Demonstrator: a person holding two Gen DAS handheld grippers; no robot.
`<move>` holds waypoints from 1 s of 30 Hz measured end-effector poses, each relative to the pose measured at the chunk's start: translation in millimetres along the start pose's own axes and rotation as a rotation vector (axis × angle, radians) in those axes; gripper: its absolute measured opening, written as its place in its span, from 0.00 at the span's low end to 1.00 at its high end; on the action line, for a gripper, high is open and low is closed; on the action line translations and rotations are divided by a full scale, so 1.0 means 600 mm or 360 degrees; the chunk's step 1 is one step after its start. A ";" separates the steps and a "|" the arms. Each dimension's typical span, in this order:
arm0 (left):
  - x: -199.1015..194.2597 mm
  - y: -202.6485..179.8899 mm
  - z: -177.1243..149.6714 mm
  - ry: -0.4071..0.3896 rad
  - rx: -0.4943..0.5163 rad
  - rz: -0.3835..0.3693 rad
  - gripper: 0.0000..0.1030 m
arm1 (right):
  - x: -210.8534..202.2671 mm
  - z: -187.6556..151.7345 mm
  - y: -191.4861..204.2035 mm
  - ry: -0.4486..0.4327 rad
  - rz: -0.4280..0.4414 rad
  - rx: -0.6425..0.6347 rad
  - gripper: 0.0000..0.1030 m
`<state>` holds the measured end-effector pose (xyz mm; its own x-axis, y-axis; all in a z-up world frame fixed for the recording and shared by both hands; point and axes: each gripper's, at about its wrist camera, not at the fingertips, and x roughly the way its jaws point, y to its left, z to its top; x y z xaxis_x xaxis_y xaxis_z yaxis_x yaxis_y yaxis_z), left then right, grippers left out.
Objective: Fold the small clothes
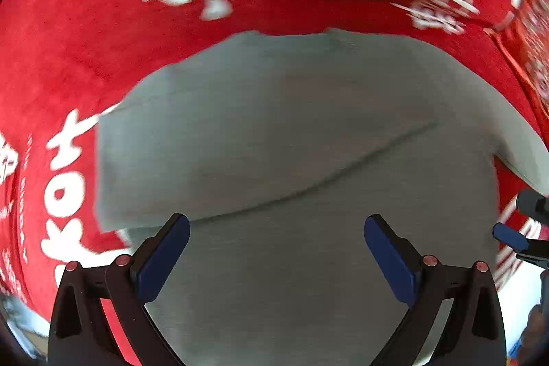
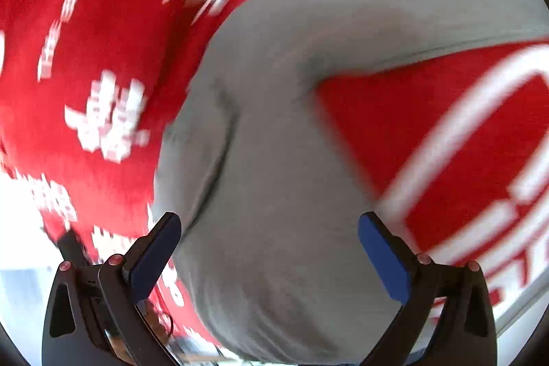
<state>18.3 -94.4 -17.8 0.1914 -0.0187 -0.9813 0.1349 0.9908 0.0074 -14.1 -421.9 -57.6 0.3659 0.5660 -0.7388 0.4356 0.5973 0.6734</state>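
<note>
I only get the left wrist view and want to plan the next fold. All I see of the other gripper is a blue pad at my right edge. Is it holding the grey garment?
Observer: No. The right gripper is open, with nothing pinched. The grey garment just lies in front of it.
Operator: Is the cloth flat there?
Observer: Not quite. In the right wrist view a curved crease runs up from near the finger on the picture's left.
Operator: And the sleeve on that side?
Observer: What looks like a sleeve spreads out toward the upper right. A wedge of the red printed cloth shows in the notch beneath it.
</note>
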 end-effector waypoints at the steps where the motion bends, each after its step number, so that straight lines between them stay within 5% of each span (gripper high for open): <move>1: -0.008 -0.024 0.003 -0.0010 0.0027 -0.0018 0.99 | -0.026 0.010 -0.027 -0.0082 -0.0008 0.0057 1.00; 10: 0.007 -0.151 0.020 0.0013 0.0225 -0.0122 0.99 | -0.197 0.083 -0.252 -0.0660 0.0027 0.0606 1.00; 17: 0.025 -0.193 0.023 0.0037 0.0320 -0.0025 0.99 | -0.217 0.156 -0.269 -0.0824 0.0116 0.0599 1.00; 22: 0.035 -0.202 0.033 0.0062 0.0288 -0.0026 0.99 | -0.218 0.188 -0.269 -0.0812 0.0191 0.0631 0.98; 24: 0.040 -0.201 0.036 0.0074 0.0273 -0.0040 0.99 | -0.214 0.190 -0.271 -0.0776 0.0204 0.0672 0.84; 26: 0.044 -0.195 0.040 0.0071 0.0252 -0.0038 0.99 | -0.206 0.187 -0.266 -0.0694 0.0024 0.0678 0.22; 27: 0.044 -0.191 0.041 0.0065 0.0238 -0.0037 0.99 | -0.203 0.191 -0.265 -0.0659 -0.0030 0.0650 0.09; 30: 0.042 -0.172 0.045 0.0049 0.0202 -0.0070 0.99 | -0.202 0.200 -0.240 -0.0640 -0.0033 0.0564 0.09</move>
<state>35.5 -200.9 -37.9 0.1532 -0.0555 -0.9866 0.2648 0.9642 -0.0131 -22.5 -644.7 -68.7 0.6103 0.2523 -0.7509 0.6715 0.3380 0.6594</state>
